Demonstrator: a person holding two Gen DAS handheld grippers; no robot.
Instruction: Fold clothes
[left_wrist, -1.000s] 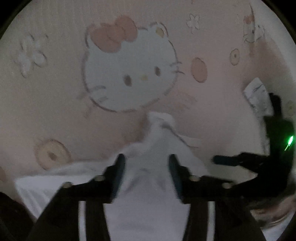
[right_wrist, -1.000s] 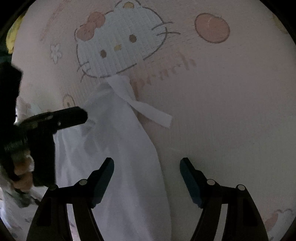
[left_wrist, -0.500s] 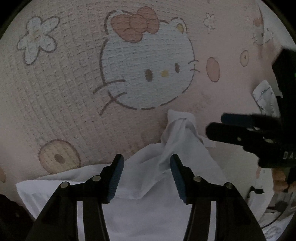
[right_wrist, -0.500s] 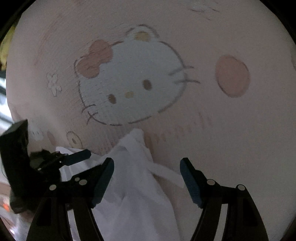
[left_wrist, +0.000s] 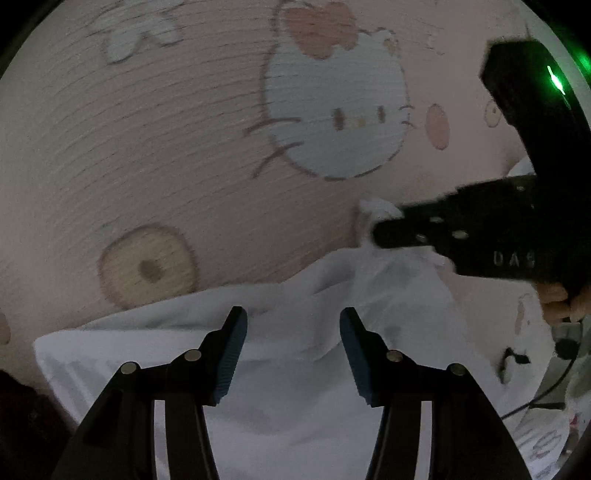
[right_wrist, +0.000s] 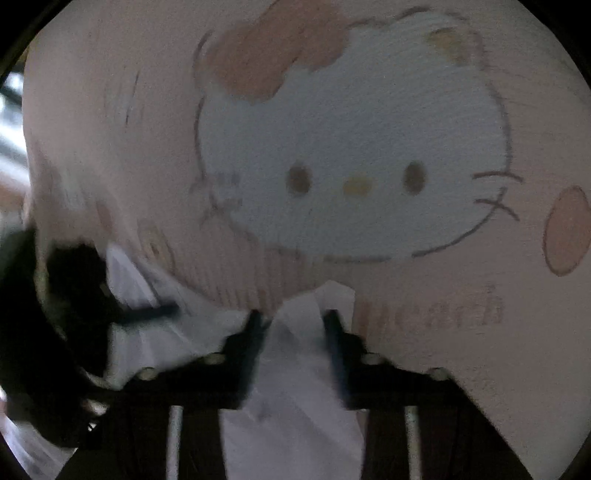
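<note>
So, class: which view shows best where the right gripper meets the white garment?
The left wrist view. It is sharp and shows the right gripper side-on, its tip at a bunched end of the garment. The right wrist view is blurred: cloth lies between the narrowed fingers, but contact is unclear.

Dim light overall, colours muted. Surface filling both views is a pink woven mat (left_wrist: 155, 155) w/ ribbed texture, printed w/ a large white cartoon cat face (left_wrist: 336, 122) wearing a salmon bow (left_wrist: 321, 29). Other prints: white flower (left_wrist: 140, 33) at top left, tan doughnut shape (left_wrist: 147, 269) lower left, salmon oval (left_wrist: 437, 126) right of the cat. Right wrist view shows the same cat face (right_wrist: 351, 166) close up, blurred, plus faint lettering (right_wrist: 443, 314) below it. Bright strip at far left edge (right_wrist: 11, 122), too blurred to tell. Thin dark cable (left_wrist: 546, 391) at lower right.
</note>
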